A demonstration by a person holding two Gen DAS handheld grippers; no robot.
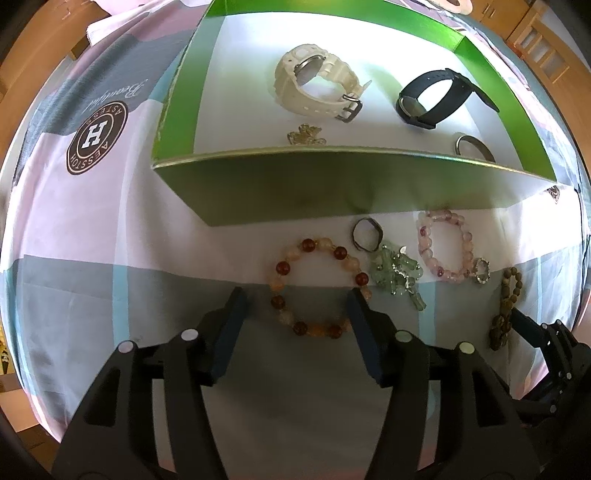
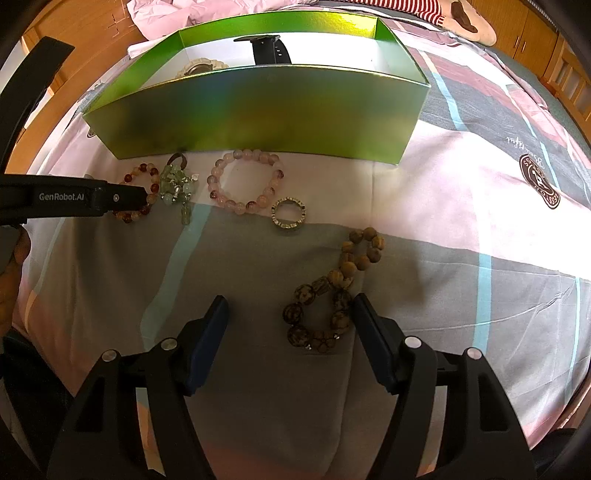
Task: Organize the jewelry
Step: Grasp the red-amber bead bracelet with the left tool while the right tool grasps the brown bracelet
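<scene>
A green box (image 1: 280,184) (image 2: 258,110) on the bedspread holds a white watch (image 1: 314,83), a black watch (image 1: 432,99), a gold trinket (image 1: 306,134) and a ring (image 1: 474,147). In front lie an amber bead bracelet (image 1: 317,288) (image 2: 138,195), a dark ring (image 1: 365,234), a green bead piece (image 1: 399,271) (image 2: 177,188), a pink bead bracelet (image 1: 445,245) (image 2: 245,181), a studded ring (image 2: 289,215) and a brown wooden bead bracelet (image 2: 332,295) (image 1: 506,306). My left gripper (image 1: 299,299) is open around the amber bracelet. My right gripper (image 2: 290,310) is open around the wooden bracelet's near loop.
The patterned bedspread (image 2: 480,240) covers the surface, with a round logo print (image 1: 98,138). Wooden furniture (image 2: 535,37) stands at the back right. A striped cloth and a plush item (image 2: 469,18) lie behind the box.
</scene>
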